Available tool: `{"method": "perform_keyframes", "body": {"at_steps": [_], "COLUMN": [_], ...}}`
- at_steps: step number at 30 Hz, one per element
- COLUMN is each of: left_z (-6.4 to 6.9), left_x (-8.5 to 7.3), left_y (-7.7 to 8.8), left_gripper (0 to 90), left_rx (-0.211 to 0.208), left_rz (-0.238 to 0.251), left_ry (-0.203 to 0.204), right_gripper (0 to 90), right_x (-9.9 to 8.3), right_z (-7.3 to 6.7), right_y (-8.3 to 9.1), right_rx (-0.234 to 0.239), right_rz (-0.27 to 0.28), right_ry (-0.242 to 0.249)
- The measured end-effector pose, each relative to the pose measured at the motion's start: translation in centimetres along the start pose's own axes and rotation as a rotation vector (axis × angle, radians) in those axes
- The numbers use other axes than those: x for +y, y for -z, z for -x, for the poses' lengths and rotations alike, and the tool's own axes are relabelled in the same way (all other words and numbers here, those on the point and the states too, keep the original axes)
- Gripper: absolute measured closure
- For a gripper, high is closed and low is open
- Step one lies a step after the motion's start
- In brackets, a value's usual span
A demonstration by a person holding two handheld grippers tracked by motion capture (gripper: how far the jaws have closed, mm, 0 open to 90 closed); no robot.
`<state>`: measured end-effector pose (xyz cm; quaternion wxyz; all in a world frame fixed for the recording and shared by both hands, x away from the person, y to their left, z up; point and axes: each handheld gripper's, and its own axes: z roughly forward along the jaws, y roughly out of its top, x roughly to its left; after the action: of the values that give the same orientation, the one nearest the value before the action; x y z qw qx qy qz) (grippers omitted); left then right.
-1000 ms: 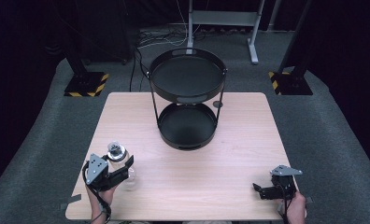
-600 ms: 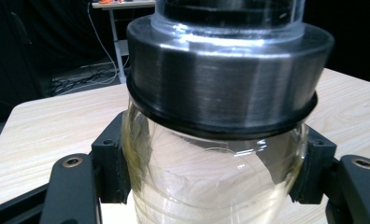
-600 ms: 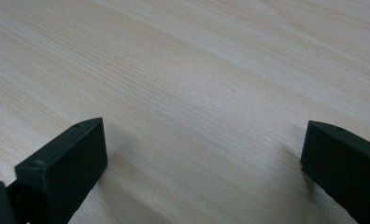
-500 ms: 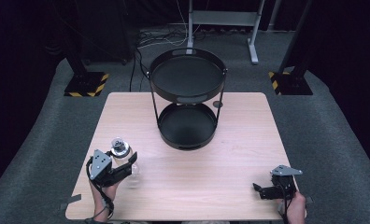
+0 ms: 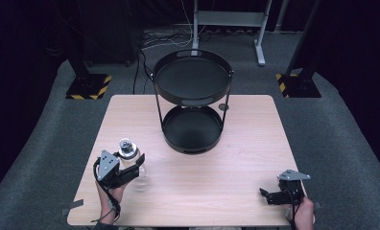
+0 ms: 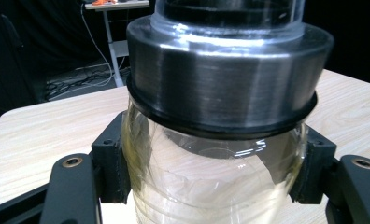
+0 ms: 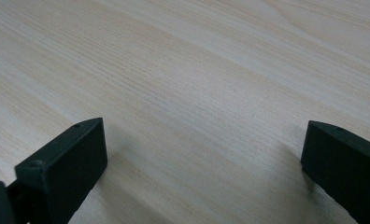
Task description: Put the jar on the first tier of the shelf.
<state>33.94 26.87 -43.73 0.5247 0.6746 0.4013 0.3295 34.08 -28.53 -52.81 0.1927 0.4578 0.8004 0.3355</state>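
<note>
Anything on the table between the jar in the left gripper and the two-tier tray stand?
Nothing: in the high view the table is bare wood between the glass jar, held by the left gripper, and the black tray stand.

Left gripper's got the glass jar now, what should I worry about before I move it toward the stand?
The left gripper grips the glass jar on smooth curved glass below its metal collar, so it may slip or tilt. The two-tier stand has thin posts and a low gap over the lower tray; the jar might hit the upper tray.
</note>
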Motion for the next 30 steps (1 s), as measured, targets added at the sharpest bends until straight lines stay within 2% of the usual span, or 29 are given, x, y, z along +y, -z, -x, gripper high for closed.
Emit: {"method": "perform_keyframes", "body": {"at_steps": [30], "left_z": [0.4], "left_x": [1.1], "left_y": [-2.7], "left_gripper": [31.1], "left_rx": [-0.039], "left_rz": [0.008], "left_ry": [-0.012], "right_gripper": [0.0], "right_x": [0.0], "right_z": [0.0], "right_y": [0.0], "right_rx": [-0.002], "right_rz": [0.001], "right_ry": [0.001]}}
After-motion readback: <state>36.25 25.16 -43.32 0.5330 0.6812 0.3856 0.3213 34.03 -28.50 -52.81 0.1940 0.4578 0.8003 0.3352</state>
